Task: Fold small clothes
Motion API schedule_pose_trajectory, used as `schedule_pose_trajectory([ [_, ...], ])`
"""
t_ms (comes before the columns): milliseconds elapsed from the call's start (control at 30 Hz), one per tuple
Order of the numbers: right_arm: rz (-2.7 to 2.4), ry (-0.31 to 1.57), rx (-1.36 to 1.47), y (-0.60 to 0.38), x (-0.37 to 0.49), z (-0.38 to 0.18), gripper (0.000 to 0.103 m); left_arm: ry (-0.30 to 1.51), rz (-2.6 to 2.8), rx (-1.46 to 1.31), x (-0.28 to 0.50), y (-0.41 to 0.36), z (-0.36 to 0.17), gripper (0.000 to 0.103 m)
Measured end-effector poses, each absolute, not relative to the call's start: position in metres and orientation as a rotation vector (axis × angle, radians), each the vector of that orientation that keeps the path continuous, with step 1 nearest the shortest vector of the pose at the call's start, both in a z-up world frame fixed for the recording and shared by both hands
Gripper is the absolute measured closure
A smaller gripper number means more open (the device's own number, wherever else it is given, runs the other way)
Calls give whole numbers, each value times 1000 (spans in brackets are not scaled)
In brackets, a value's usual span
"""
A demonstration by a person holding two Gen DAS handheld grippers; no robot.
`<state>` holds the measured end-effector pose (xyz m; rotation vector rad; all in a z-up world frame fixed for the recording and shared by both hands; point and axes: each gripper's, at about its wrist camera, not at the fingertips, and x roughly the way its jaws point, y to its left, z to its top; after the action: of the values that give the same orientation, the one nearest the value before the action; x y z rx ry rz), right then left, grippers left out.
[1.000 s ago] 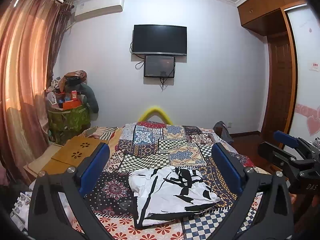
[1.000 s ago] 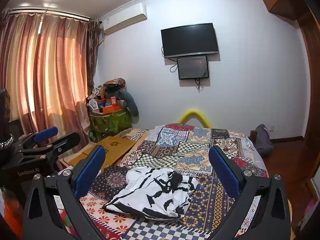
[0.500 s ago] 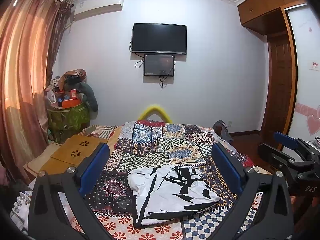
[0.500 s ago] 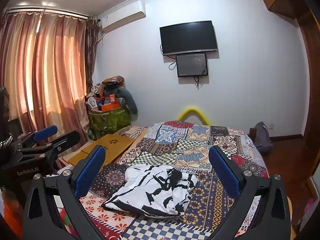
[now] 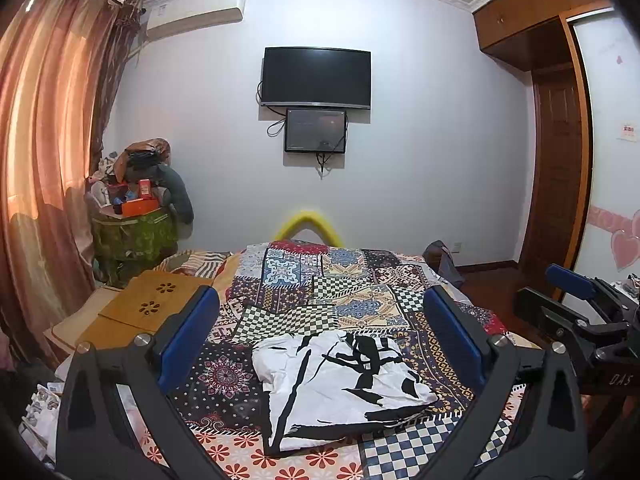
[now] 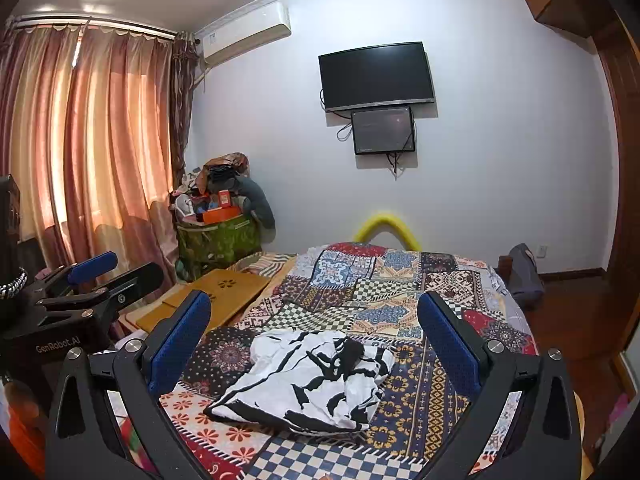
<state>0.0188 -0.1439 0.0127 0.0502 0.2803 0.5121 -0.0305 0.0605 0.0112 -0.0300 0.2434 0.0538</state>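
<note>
Colorful patchwork bed (image 5: pixel 304 280) holds a black-and-white shirt (image 5: pixel 340 384), lying crumpled. Left tongs (image 5: pixel 320 344) and right tongs (image 6: pixel 316 344) hang above it, both wide open, holding nothing.

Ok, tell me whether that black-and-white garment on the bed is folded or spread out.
Roughly folded: the black-and-white garment lies as a compact, layered bundle on the patchwork bedspread, edges uneven and rumpled.
</note>
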Motion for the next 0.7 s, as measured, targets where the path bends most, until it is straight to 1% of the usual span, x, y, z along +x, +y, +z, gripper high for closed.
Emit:
schedule_pose_trajectory([
  [700,508,280,51,-142,17,14,0,253,15,-46,-30,64,10,0],
])
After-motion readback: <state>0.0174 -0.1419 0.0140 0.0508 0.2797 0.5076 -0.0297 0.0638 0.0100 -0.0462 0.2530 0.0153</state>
